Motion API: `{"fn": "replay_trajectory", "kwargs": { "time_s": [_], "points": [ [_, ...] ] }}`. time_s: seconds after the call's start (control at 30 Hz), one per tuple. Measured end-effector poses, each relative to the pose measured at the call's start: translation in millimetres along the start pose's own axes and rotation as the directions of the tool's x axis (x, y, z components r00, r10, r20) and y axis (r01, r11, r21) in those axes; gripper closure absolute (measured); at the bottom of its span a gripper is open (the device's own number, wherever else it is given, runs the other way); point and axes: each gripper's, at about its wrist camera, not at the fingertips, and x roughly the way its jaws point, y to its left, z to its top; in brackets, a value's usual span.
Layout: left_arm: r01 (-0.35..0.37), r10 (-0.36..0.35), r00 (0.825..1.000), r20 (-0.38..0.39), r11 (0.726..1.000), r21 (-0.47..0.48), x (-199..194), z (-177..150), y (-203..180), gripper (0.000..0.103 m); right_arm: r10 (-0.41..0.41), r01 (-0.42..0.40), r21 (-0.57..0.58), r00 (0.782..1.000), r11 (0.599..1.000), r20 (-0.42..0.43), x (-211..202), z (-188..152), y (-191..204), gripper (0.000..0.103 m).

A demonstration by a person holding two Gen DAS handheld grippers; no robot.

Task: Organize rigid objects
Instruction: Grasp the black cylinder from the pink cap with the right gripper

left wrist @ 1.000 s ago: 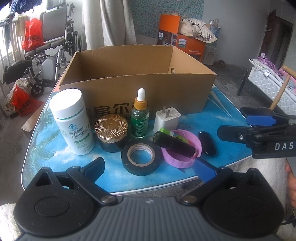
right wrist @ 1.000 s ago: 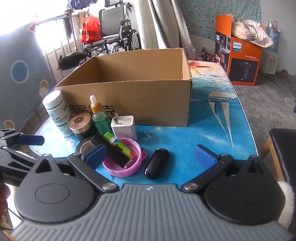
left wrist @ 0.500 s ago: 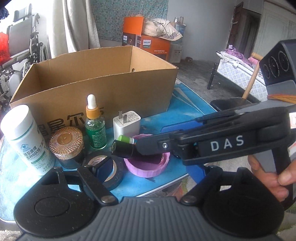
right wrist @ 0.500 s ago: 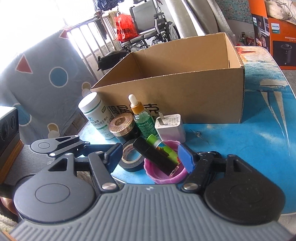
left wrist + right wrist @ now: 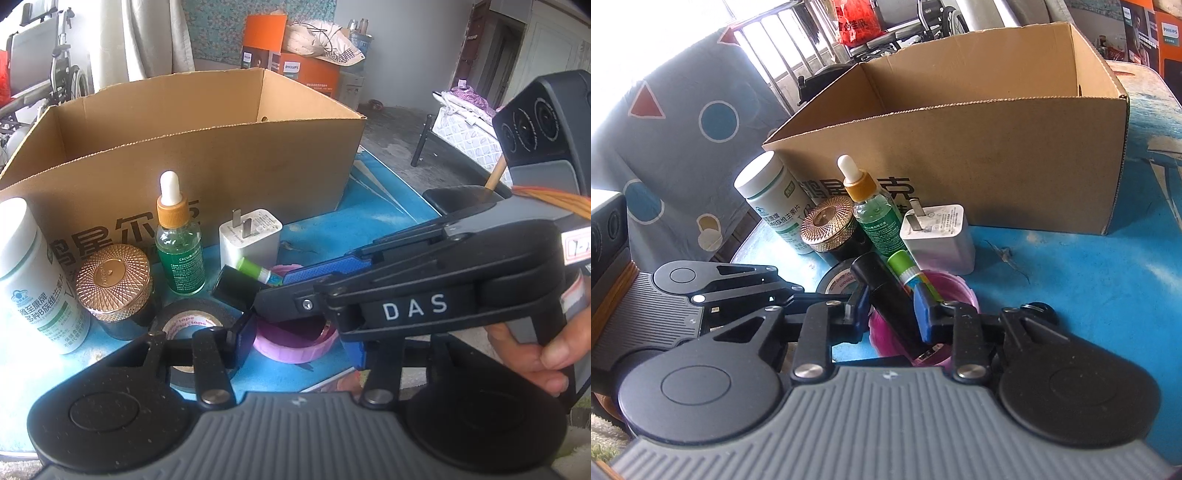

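Observation:
A black tube (image 5: pixel 892 306) lies across a pink lid (image 5: pixel 956 291) beside a green marker (image 5: pixel 905 269). My right gripper (image 5: pixel 892 308) is closing, and its blue pads sit against both sides of the tube. In the left wrist view the right gripper (image 5: pixel 288 291) reaches in from the right over the pink lid (image 5: pixel 295 343), with the black tube (image 5: pixel 236 291) sticking out to the left. My left gripper (image 5: pixel 301 347) is closing too. The lid lies between its fingers, and its left finger stands over the black tape roll (image 5: pixel 184 317). The cardboard box (image 5: pixel 221 166) stands open behind.
In front of the box stand a white bottle (image 5: pixel 33 273), a gold-lidded jar (image 5: pixel 112 284), a green dropper bottle (image 5: pixel 179 251) and a white charger (image 5: pixel 249 236). A person's hand (image 5: pixel 546 354) holds the right gripper. The blue table (image 5: pixel 1071 277) extends to the right.
Both grippers came down and in toward the pink lid and narrowed their jaws. The right gripper swung across from the right and closed around the black tube.

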Motion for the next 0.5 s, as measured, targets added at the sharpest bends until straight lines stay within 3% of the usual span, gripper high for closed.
{"fn": "replay_trajectory", "kwargs": {
  "time_s": [0.4, 0.5],
  "points": [
    [0.001, -0.001, 1.000, 0.008, 1.000, 0.014, 3, 0, -3, 0.050, -0.043, 0.037, -0.059, 0.995, 0.998, -0.092, 8, 11, 9, 0.078],
    [-0.002, 0.002, 1.000, 0.004, 1.000, 0.022, 6, -2, -5, 0.050, -0.040, 0.039, -0.011, 0.987, 0.999, -0.156, 18, 10, 5, 0.080]
  ]
}}
